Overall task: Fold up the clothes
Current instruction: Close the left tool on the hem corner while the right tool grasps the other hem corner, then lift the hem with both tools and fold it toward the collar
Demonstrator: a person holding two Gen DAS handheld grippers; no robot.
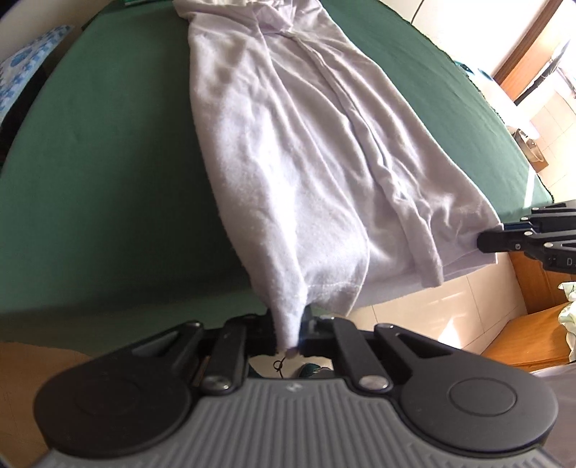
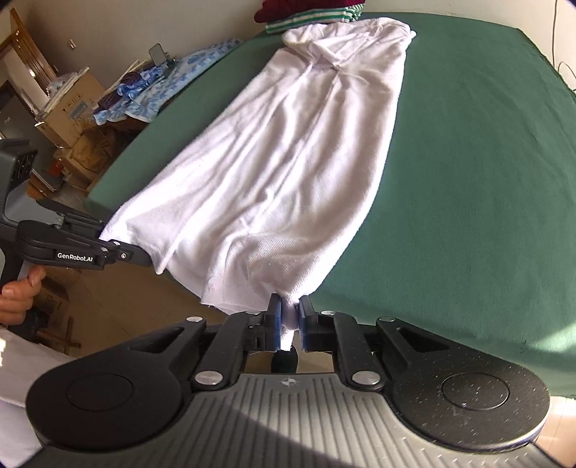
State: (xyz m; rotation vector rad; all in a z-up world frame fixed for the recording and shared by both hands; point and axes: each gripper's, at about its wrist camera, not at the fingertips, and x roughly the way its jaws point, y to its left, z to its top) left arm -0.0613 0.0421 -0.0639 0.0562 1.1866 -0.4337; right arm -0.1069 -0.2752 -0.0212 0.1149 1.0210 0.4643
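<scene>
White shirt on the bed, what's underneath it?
The white shirt lies on the green bed cover, which shows all around it. The hem corners are pinched by the left gripper and right gripper. Anything beneath the cloth is hidden.

The bed [image 2: 468, 151] I worked at carried a green sheet; on it lay the long white garment [image 2: 288, 162], and folded clothes [image 2: 309, 14] at its far end.

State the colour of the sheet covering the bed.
Dark green sheet, plain with no pattern; it shows best in the right wrist view.
</scene>
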